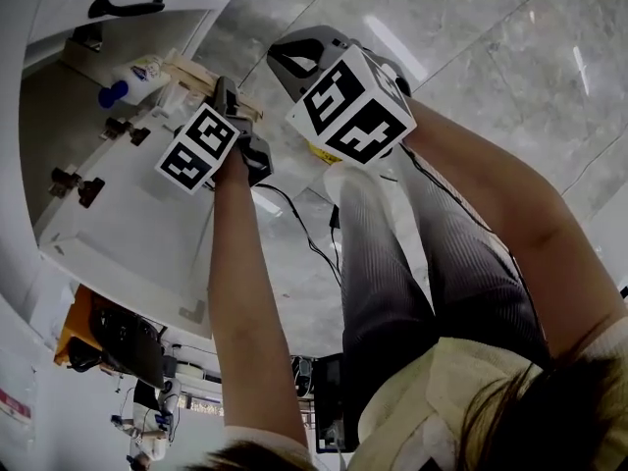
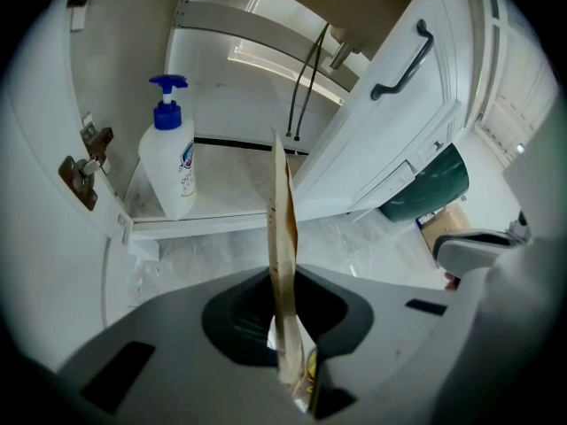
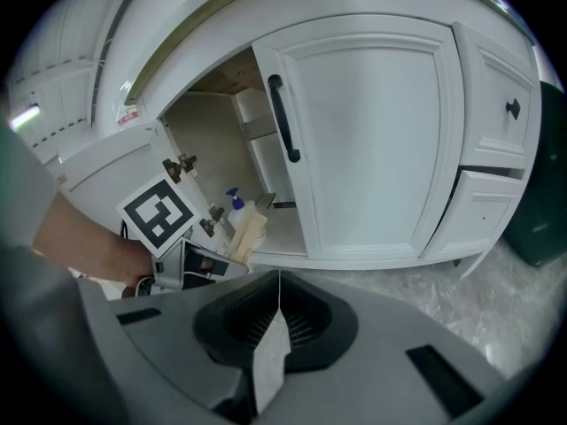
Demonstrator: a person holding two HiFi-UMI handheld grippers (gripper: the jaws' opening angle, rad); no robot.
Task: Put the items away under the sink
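My left gripper [image 2: 282,282] is shut on a flat tan packet [image 2: 280,220], seen edge-on and pointing at the open cabinet under the sink. In the head view the packet [image 1: 199,75] sticks out past the left gripper's marker cube [image 1: 199,145]. A white pump bottle [image 2: 168,166] with a blue top stands on the cabinet floor, left of the packet. My right gripper [image 3: 276,308] is shut on a thin white bag [image 3: 268,361] and is held back from the cabinet. From there I see the left gripper [image 3: 190,259] and its packet [image 3: 246,234] at the opening.
The left cabinet door [image 1: 137,224] stands open; the right door [image 3: 368,140] with a black handle [image 3: 283,118] is closed. Pipes [image 2: 306,78] hang inside the cabinet. A dark green bin [image 2: 427,184] and a cardboard box [image 2: 443,228] stand on the marble floor to the right.
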